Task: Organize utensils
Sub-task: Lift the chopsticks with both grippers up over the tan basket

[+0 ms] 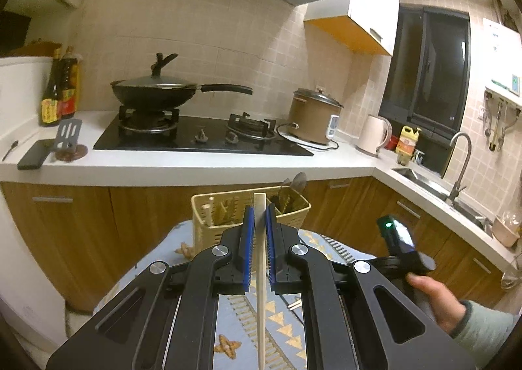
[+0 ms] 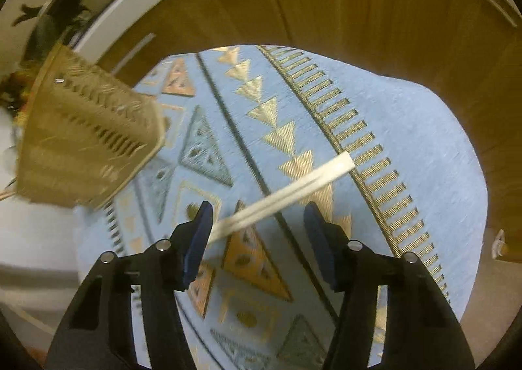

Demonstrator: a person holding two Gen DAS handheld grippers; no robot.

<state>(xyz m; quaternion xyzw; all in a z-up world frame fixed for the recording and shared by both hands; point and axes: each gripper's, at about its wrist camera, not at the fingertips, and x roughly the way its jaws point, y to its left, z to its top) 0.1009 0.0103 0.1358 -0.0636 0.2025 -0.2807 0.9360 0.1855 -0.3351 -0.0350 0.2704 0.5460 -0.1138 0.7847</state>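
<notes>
In the left wrist view my left gripper [image 1: 259, 210] is shut on a pale chopstick [image 1: 261, 272] that runs lengthwise between the blue pads, its blunt end poking out toward a yellow slotted basket [image 1: 204, 223]. The basket stands on the blue patterned cloth [image 1: 241, 321] and holds a stick and dark spoons. In the right wrist view my right gripper [image 2: 257, 210] points down, open, above a pair of pale chopsticks [image 2: 293, 185] lying on the cloth [image 2: 407, 128]. One end of the pair reaches behind the left fingertip. The basket [image 2: 84, 141] is at the left, blurred.
A white counter [image 1: 195, 168] behind the table carries a stove with a lidded wok [image 1: 153, 93], a rice cooker [image 1: 313, 119], a kettle [image 1: 373, 133] and sauce bottles [image 1: 60, 89]. A sink [image 1: 434, 184] is at the right. Wooden cabinets [image 2: 326, 5] stand close beyond the table. A hand [image 1: 434, 298] grips the right tool.
</notes>
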